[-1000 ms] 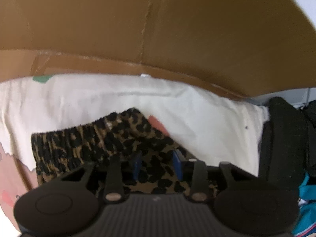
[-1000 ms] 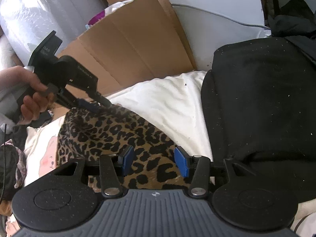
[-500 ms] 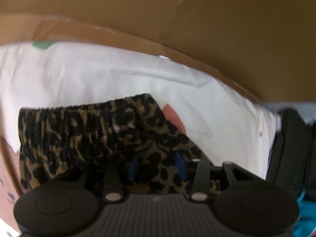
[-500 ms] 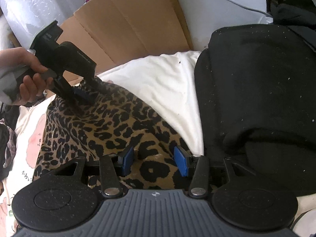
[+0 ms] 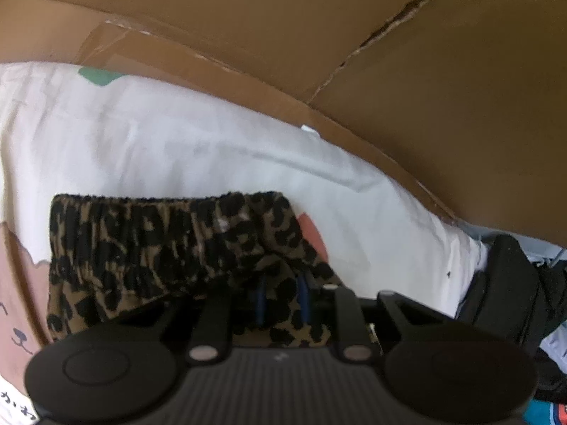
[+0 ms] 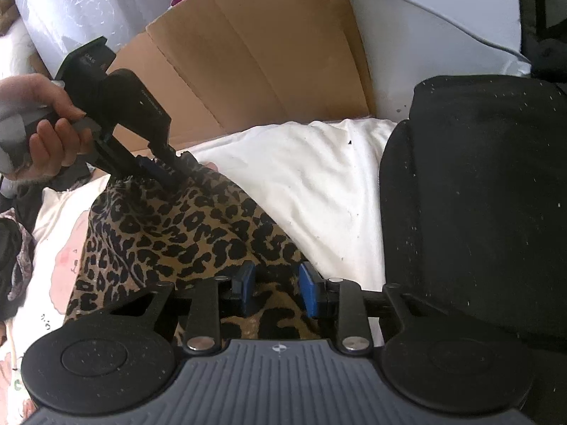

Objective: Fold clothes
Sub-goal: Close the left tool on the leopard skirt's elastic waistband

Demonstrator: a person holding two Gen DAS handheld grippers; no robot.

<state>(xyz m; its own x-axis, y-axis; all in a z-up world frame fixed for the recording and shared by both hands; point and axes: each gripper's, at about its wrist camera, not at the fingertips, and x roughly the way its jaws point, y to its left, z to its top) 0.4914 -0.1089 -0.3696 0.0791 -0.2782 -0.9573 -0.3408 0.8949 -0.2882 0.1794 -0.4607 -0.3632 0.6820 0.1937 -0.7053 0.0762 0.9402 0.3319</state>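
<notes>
A leopard-print garment (image 5: 159, 248) with an elastic waistband lies on a white cloth (image 5: 212, 148). My left gripper (image 5: 281, 297) points steeply down at its right end. The jaws are closing, and the blue pads pinch a raised fold of the print. From the right wrist view the same garment (image 6: 184, 233) stretches from the left gripper (image 6: 170, 173), held by a hand (image 6: 49, 124), down to my right gripper (image 6: 278, 287). The right jaws are closing with the near edge of the fabric lying between the blue pads, which stand apart from it.
Flattened cardboard (image 5: 354, 53) (image 6: 248, 71) leans behind the white cloth (image 6: 301, 177). A bulky black garment (image 6: 478, 194) (image 5: 503, 290) lies to the right. A pink cartoon-print cloth (image 6: 63, 258) (image 5: 14, 301) lies under the left side. A bubble-wrap roll (image 6: 88, 3) stands at the back left.
Both pairs of jaws have narrowed. The left gripper has sunk onto the garment's waistband end and rolled. The right gripper has moved in over the near edge.
</notes>
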